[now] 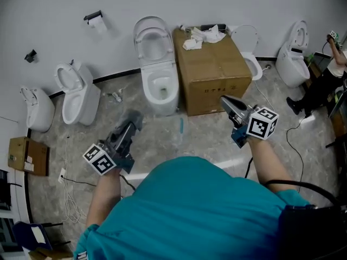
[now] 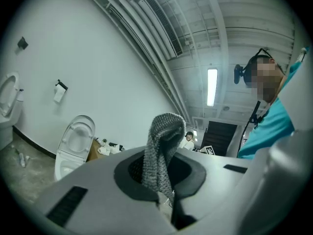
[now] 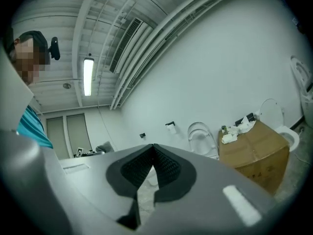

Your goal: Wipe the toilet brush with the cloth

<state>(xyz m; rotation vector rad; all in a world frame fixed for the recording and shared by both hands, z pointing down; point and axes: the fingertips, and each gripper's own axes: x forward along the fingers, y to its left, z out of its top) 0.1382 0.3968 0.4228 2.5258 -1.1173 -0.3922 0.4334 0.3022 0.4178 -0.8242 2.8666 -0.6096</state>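
A grey knitted cloth stands up from between the jaws of my left gripper, which is shut on it. In the head view the left gripper is at lower left and points toward the floor in front of the middle toilet, with the cloth bunched at its tip. My right gripper is held in front of the cardboard box. Its jaws meet with nothing between them, as the right gripper view shows. A thin pale-blue blurred thing lies on the floor between the grippers; I cannot tell whether it is the brush.
A white toilet with its lid up stands beside a cardboard box topped with crumpled paper. More toilets stand at left and right. Cables lie on the floor. A person is at the far right.
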